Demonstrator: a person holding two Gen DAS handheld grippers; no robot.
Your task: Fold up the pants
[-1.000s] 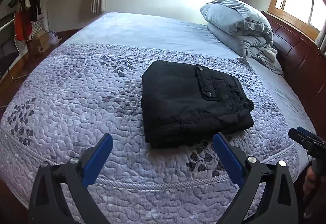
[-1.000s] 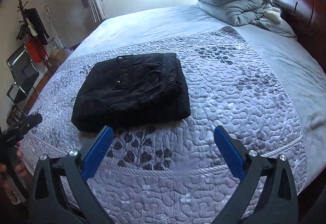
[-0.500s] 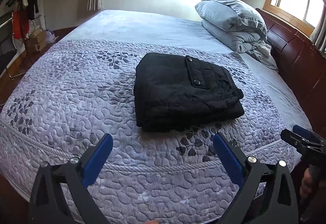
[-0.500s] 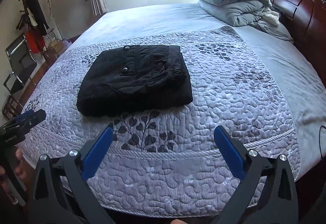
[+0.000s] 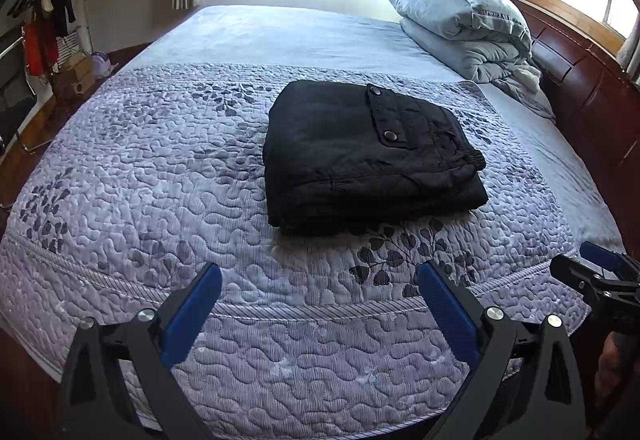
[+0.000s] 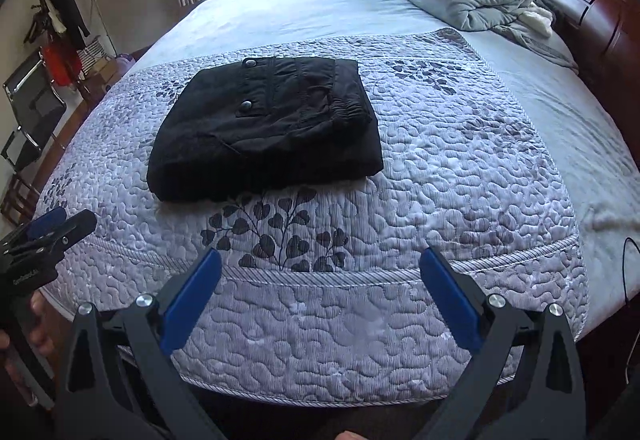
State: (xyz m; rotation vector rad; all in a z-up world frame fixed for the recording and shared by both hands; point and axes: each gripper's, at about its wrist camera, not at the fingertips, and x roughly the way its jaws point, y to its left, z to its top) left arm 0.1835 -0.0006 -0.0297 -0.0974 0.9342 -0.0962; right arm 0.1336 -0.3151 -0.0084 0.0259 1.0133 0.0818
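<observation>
We look along two handheld grippers toward a bed covered by a lilac quilted bedspread [image 5: 160, 168] with a dark leaf print. On it, well beyond both tools, lie the black pants [image 5: 368, 156], folded into a compact, roughly square stack of several layers. A pocket flap with two metal snaps faces up and the gathered elastic waistband sits at the stack's right edge. The edges line up fairly neatly, so we judge the folding to be finished or nearly so.

The left gripper [image 5: 318, 298] hovers over the near edge of the bed, its blue-padded fingers spread wide and holding nothing. The right gripper [image 6: 320, 288] does the same just to its right, fingers equally wide apart and empty. Each tool also shows at the edge of the other's view, with part of a hand [image 6: 28, 324] around the left one's handle. Both sit low and near us, apart from the cloth, which suggests we have let go so the stack can rest undisturbed.

At the far right, against a dark wooden headboard [image 6: 592, 12], sits a folded pale blue duvet [image 5: 464, 24]. Windows glow brightly behind, and a clothes rack [image 6: 60, 28] stands at the far left.
</observation>
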